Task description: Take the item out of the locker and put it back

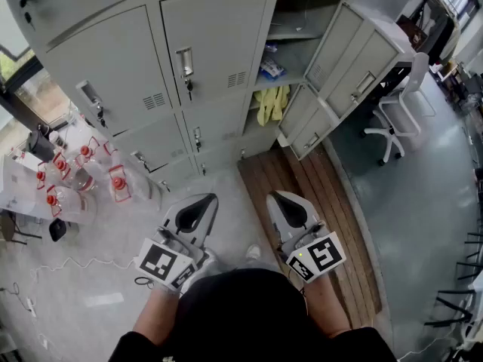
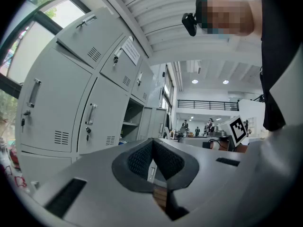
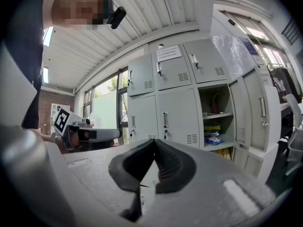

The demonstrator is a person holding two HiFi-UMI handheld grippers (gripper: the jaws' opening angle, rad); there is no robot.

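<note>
Evidently the task stands at its start: nothing is out yet. The left gripper (image 1: pixel 198 204) and the right gripper (image 1: pixel 287 204) both hang low, near the person's body, pointing toward the lockers, each with jaws pressed together on nothing. The open locker (image 1: pixel 300 10) lies far right. A blue-and-white packet (image 1: pixel 272 69) rests on its shelf, with a yellow cloth (image 1: pixel 272 104) in the compartment below; which is the item I cannot tell. Next, I judge, one gripper must reach far right and spread its jaws.

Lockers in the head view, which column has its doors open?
The rightmost column: its doors swing out, showing a blue packet and a yellow item below. The other doors are shut.
</note>
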